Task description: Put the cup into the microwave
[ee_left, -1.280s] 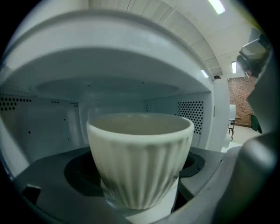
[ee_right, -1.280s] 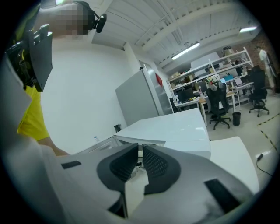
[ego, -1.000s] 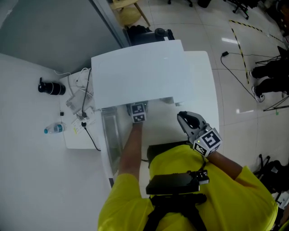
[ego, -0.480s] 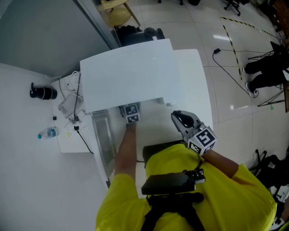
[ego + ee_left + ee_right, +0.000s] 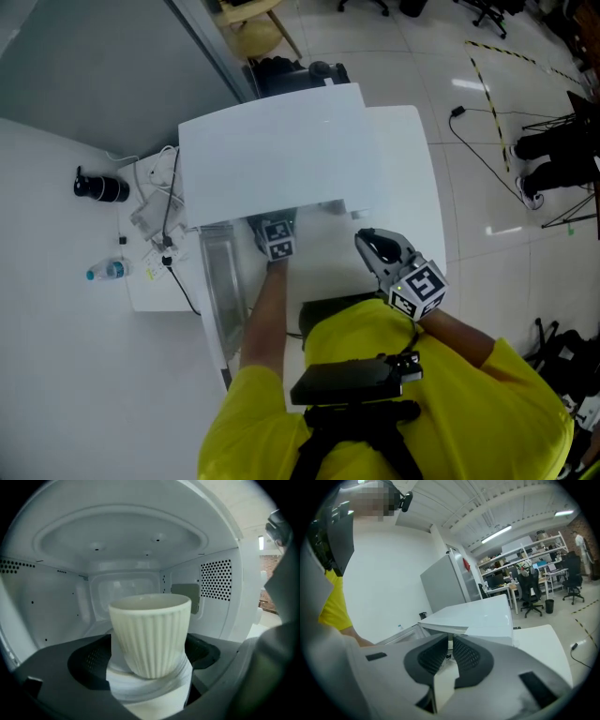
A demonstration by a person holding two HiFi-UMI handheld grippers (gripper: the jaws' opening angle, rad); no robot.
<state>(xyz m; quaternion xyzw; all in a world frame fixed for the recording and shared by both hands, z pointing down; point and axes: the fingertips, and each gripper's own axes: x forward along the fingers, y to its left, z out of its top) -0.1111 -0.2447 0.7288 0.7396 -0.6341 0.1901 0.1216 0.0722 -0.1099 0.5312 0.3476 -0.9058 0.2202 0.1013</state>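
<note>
**Cup held in microwave mouth, left claw on it**

Left gripper view: the left gripper [image 5: 150, 686] is clamped on a ribbed cream cup [image 5: 150, 634], frame centre. The cup is upright, mouth up. Behind and around it is the white cavity of the microwave [image 5: 140, 541], with perforated walls left and right. The cup's base is hidden by the jaws, so I can't tell if it touches the cavity floor. The right edge of the frame is blocked by a blurry grey shape.

Head view: the microwave top [image 5: 281, 159] covers the cup and the left jaws. Only the left gripper's marker cube [image 5: 278, 239] and a forearm show at the opening. The open door [image 5: 223, 281] sits lower left of the opening, partly cut off by the arm.

The right gripper [image 5: 380, 248] is above the white table [image 5: 417, 178], right of the opening. In its own view the right gripper's [image 5: 450, 651] jaws are pressed together with nothing between them.

A bottle [image 5: 111, 271] and cables [image 5: 159, 211] lie at left.
</note>
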